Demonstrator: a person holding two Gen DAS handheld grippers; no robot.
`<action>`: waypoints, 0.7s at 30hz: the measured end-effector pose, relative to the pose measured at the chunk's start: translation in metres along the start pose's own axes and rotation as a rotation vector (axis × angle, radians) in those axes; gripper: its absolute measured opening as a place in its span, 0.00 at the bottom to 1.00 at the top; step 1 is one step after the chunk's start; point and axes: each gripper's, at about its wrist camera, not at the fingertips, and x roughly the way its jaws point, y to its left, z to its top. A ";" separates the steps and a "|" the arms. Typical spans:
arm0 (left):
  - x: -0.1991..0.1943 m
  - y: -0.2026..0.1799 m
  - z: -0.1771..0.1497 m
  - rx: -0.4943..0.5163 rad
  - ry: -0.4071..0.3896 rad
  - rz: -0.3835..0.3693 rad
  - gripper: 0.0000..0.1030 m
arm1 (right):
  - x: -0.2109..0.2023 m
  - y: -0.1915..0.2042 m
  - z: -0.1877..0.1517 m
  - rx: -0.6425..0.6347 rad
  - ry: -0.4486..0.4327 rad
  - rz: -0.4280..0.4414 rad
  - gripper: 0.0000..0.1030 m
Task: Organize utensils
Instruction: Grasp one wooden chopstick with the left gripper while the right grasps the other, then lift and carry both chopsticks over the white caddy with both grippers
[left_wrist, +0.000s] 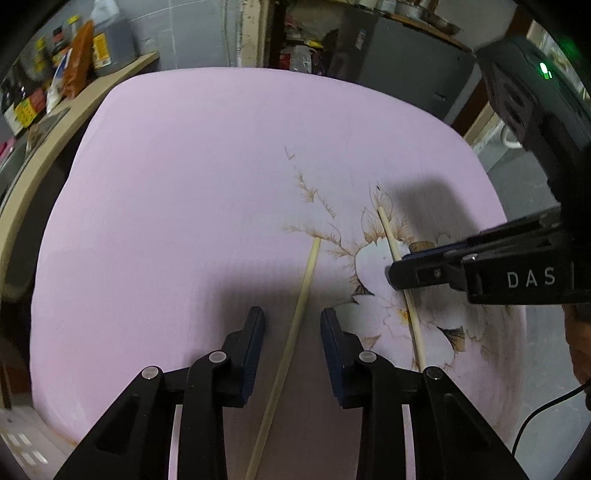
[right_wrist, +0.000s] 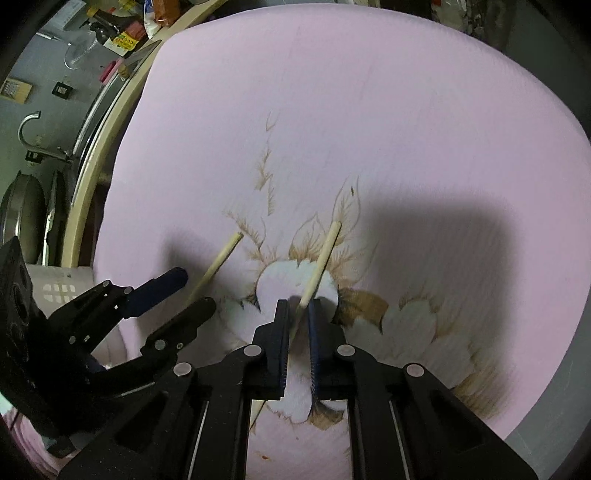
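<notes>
Two pale wooden chopsticks lie on a pink cloth with a flower print (left_wrist: 184, 184). The left chopstick (left_wrist: 295, 317) runs between the fingers of my open left gripper (left_wrist: 291, 314), untouched by the pads. The same chopstick (right_wrist: 221, 256) and my left gripper (right_wrist: 192, 291) show in the right wrist view. The right chopstick (left_wrist: 391, 243) passes through my right gripper (left_wrist: 391, 273), which comes in from the right. In the right wrist view my right gripper (right_wrist: 297, 306) is closed narrowly around this chopstick (right_wrist: 323, 254), whose far end rests on the flower print.
A curved wooden counter edge (left_wrist: 37, 173) runs along the left of the pink cloth (right_wrist: 406, 110), with packets and bottles (left_wrist: 74, 62) on it. A sink tap and pans (right_wrist: 29, 177) are at far left. Dark clutter (left_wrist: 332, 44) stands behind the table.
</notes>
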 end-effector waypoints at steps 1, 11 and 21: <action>0.001 -0.001 0.003 0.009 0.003 0.005 0.28 | 0.002 -0.001 0.002 -0.003 0.003 -0.003 0.07; 0.002 0.014 0.013 -0.058 0.017 -0.052 0.05 | 0.005 0.015 -0.006 -0.017 -0.033 -0.042 0.06; -0.033 0.014 -0.012 -0.172 -0.044 -0.198 0.05 | -0.038 -0.008 -0.083 0.146 -0.326 0.207 0.04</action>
